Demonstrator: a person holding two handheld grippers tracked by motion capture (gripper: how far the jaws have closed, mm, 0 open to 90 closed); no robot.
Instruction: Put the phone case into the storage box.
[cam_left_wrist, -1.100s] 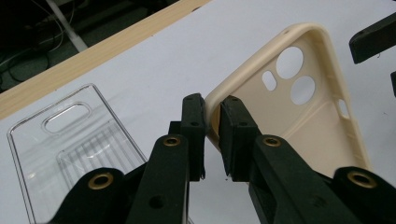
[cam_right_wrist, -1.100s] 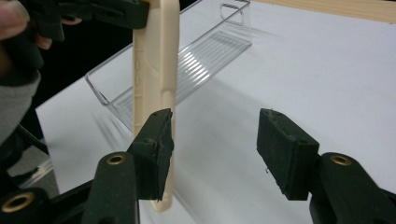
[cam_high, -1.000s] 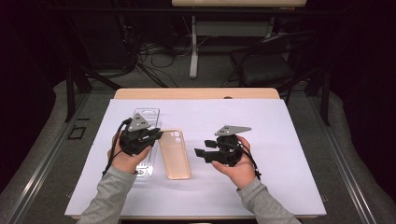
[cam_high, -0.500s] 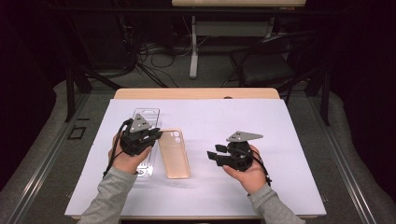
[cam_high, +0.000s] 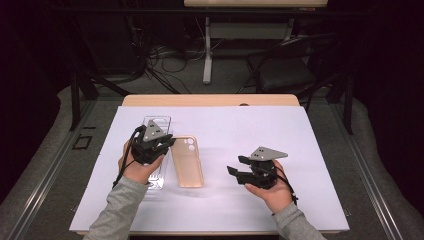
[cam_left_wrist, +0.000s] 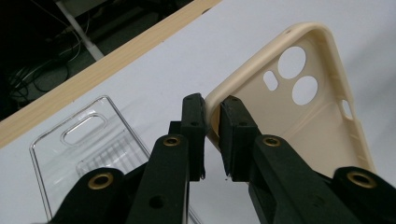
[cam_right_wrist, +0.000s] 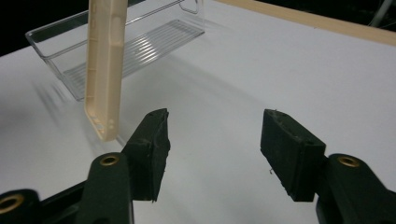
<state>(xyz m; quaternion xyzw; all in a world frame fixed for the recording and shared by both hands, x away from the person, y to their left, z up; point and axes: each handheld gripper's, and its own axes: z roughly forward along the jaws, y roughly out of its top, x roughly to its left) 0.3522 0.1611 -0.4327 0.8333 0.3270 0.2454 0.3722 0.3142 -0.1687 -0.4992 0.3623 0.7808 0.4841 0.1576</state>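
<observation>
Two tongs over white sheet (cam_high: 310, 135): left (cam_left_wrist: 212, 105) clamps beige case (cam_left_wrist: 317, 116), right (cam_right_wrist: 212, 135) gapes.

a beige phone case (cam_high: 188, 161), a clear ribbed tray (cam_high: 155, 150), black grippers (cam_high: 161, 145).
</observation>
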